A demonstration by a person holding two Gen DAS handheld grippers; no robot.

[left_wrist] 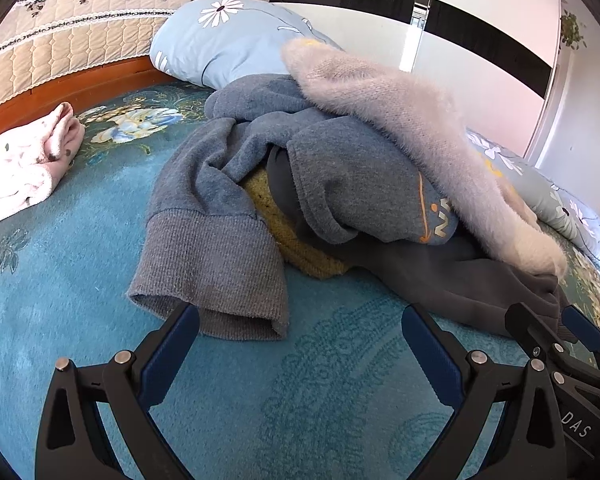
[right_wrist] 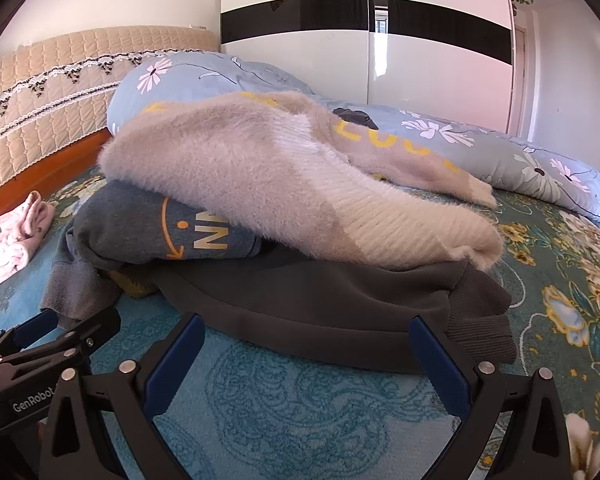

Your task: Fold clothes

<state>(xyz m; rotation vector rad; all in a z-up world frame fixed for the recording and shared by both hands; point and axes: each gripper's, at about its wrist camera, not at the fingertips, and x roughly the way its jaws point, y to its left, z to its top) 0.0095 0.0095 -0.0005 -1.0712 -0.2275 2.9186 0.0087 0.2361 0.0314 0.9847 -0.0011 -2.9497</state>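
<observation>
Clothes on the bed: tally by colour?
Fluffy beige knit sweater: 1
Blue-grey sweatshirt with orange print: 1
Dark grey sweatshirt: 1
Mustard-yellow knit garment: 1
Pink spotted garment: 1
Total: 5

Black linkage tongs [left_wrist: 300, 320], blue pads [left_wrist: 432, 354] (silver rivets, "GenRobot" lettering)

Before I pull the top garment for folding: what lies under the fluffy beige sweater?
Under the fluffy beige sweater lies a blue sweatshirt, over a dark grey garment. A mustard knit peeks out; the rest is covered.
</observation>
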